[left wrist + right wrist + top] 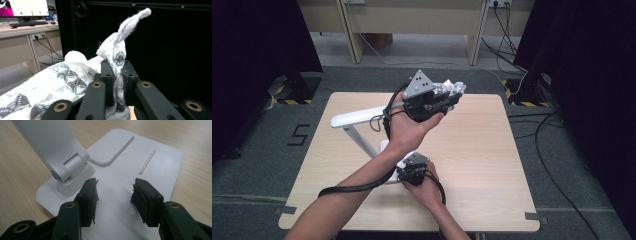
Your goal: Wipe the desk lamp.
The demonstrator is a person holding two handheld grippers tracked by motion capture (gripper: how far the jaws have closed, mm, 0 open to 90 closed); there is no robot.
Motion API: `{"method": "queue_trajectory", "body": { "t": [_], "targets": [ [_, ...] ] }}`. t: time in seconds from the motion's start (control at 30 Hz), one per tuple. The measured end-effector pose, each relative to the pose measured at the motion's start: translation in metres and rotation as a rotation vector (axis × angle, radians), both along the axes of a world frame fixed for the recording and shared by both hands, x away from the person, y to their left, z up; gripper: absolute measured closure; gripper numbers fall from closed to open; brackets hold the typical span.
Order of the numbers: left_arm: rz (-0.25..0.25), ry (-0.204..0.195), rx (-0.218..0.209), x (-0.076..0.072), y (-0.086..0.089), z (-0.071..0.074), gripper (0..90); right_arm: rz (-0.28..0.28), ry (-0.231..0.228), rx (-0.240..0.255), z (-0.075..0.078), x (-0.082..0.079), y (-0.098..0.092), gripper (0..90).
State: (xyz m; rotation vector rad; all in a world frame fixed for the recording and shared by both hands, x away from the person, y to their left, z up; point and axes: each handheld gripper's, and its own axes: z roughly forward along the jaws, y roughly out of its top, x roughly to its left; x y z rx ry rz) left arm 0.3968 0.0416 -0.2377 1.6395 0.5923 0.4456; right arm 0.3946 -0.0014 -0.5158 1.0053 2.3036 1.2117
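Cloth (75, 82) hides lamp head; left hand-held gripper (117, 82) clamps it.

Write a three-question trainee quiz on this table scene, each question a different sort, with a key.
1. True or false: the left gripper has its jaws shut on the patterned white cloth.
2. Over which part of the white desk lamp do the right gripper's jaws stand? A) its head B) its flat base C) its arm
3. Fill in: the right gripper's jaws are ____, with nothing between them.

Key: 1 true; 2 B; 3 open
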Motion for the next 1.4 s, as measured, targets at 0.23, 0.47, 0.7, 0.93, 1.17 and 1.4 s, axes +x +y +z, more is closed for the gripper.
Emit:
{"method": "queue_trajectory", "body": {
  "t": [0.23,0.47,0.7,0.93,1.17,1.4],
  "targets": [
    [0.009,-0.058,0.030,-0.003,-0.001,-0.006,82.3,0.000,0.000,0.000,0.000,0.000,0.000,54.0],
    [-0.002,-0.081,0.051,-0.009,-0.004,-0.011,82.2,0.000,-0.001,-0.001,0.000,0.000,0.000,54.0],
    [-0.017,-0.080,0.063,-0.012,-0.008,-0.016,82.3,0.002,-0.003,-0.003,0.000,0.000,0.000,54.0],
    [-0.027,-0.083,0.052,-0.021,-0.005,-0.023,82.3,0.001,-0.004,-0.002,0.000,0.000,0.000,54.1],
    [-0.022,-0.057,0.057,-0.030,0.002,-0.044,82.3,-0.005,0.004,0.000,0.000,0.000,0.000,54.1],
    [0.014,-0.013,0.033,-0.025,0.015,-0.059,82.4,0.001,0.001,0.006,0.000,0.000,0.000,54.1]
  ]
}}
